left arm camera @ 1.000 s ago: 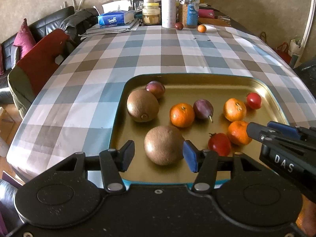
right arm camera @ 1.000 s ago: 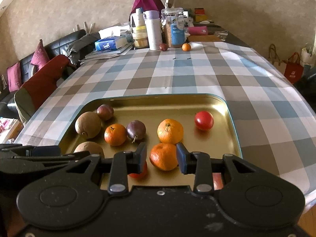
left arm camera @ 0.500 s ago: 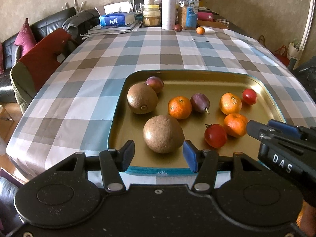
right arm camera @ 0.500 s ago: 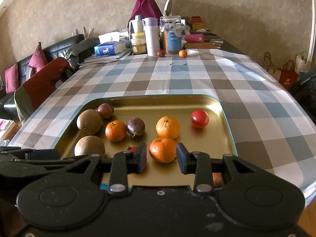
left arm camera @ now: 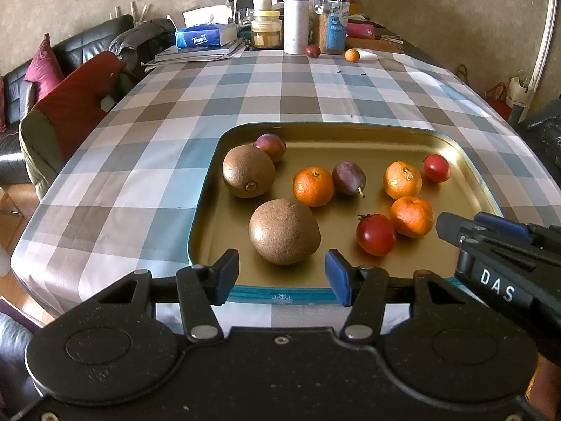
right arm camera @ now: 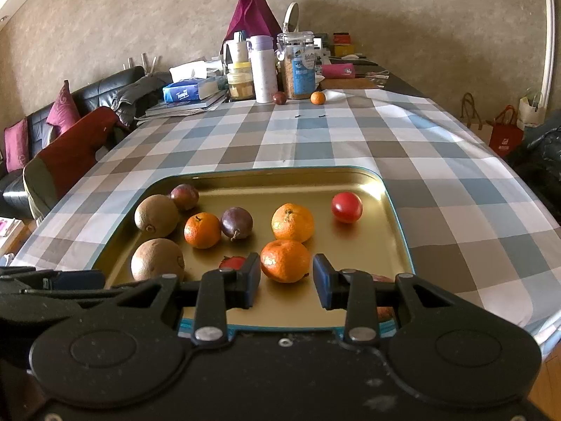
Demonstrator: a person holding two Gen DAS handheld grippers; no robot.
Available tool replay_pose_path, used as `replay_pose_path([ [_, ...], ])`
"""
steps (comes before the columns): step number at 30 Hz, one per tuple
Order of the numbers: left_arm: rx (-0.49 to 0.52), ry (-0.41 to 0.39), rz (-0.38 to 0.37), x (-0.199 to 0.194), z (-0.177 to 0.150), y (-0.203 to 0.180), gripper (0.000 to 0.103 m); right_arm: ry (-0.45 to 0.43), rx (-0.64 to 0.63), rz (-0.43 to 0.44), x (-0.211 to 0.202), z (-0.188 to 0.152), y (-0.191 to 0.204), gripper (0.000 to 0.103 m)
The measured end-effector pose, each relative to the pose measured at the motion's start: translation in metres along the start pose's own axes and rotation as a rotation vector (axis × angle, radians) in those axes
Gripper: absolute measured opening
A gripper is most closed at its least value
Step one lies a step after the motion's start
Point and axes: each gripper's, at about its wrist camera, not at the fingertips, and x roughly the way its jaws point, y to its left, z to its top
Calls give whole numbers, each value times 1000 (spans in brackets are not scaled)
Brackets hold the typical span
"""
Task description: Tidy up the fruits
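Note:
A gold tray (left arm camera: pixel 385 137) (right arm camera: pixel 280 179) holds two brown kiwis (left arm camera: pixel 284 231) (left arm camera: pixel 248 171), three tangerines (left arm camera: pixel 313 186), two purple plums (left arm camera: pixel 349 178), and two red tomatoes (left arm camera: pixel 376 235) (right arm camera: pixel 346 207). My left gripper (left arm camera: pixel 281 277) is open and empty just before the tray's near edge, facing the nearer kiwi. My right gripper (right arm camera: pixel 286 282) is open and empty, with the nearest tangerine (right arm camera: pixel 285 260) just beyond its fingertips. The right gripper also shows in the left wrist view (left arm camera: pixel 466 226).
The checked tablecloth (left arm camera: pixel 280 87) covers the table. At the far end stand jars, a white bottle (left arm camera: pixel 295 19), a tissue box (left arm camera: pixel 203 37), a loose plum (right arm camera: pixel 279 98) and a tangerine (right arm camera: pixel 317 97). A sofa with a red chair (left arm camera: pixel 70 105) is at left.
Both grippers have drawn back toward the near edge of the tray and risen slightly. Both stayed open. The fruits have not moved.

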Motion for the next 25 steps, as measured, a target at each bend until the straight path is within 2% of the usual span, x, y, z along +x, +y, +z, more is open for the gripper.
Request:
replay_pose_path([
  [25, -5, 18, -6, 7, 9, 1, 60, 36, -2, -2, 13, 4, -2, 36],
])
